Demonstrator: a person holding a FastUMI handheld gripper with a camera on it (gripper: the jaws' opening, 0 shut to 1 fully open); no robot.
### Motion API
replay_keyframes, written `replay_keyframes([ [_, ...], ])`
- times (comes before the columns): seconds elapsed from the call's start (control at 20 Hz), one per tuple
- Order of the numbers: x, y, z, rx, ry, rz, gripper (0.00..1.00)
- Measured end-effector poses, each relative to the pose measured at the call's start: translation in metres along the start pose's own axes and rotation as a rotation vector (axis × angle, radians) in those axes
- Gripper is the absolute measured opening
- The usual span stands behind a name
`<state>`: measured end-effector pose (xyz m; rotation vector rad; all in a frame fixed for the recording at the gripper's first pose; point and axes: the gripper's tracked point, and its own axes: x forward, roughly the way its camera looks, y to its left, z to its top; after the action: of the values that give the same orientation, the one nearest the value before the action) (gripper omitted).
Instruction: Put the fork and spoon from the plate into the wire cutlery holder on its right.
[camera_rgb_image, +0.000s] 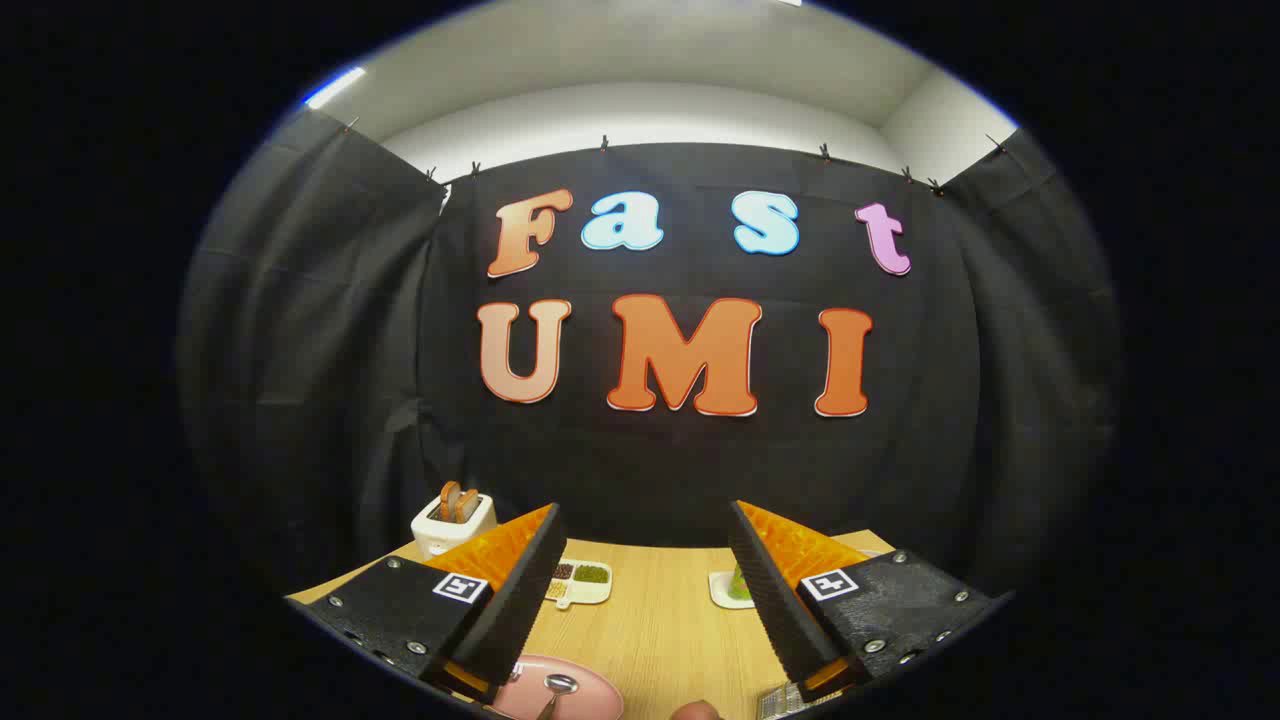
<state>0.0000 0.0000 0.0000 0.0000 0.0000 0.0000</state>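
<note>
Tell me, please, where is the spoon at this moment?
In the gripper view, the spoon lies on the pink plate on the wooden table, low between the open gripper fingers, nearer the left one.

Plate (580, 690), spoon (556, 690) and wire holder (785, 702) all cut off.

No readable text, brand or number; square coded marker (460, 587) on each finger mount of gripper (645, 545), jaws apart.
</note>
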Motion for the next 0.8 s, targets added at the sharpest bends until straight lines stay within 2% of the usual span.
replay_keyframes([
  [0.3,-0.003,0.033,-0.091,0.053,0.271,0.053,0.98],
  [0.45,-0.005,0.039,-0.13,0.062,0.385,0.047,0.97],
  [0.65,-0.008,0.042,-0.144,0.053,0.421,0.039,0.93],
  [0.8,-0.005,0.029,-0.108,0.063,0.294,-0.011,0.94],
])
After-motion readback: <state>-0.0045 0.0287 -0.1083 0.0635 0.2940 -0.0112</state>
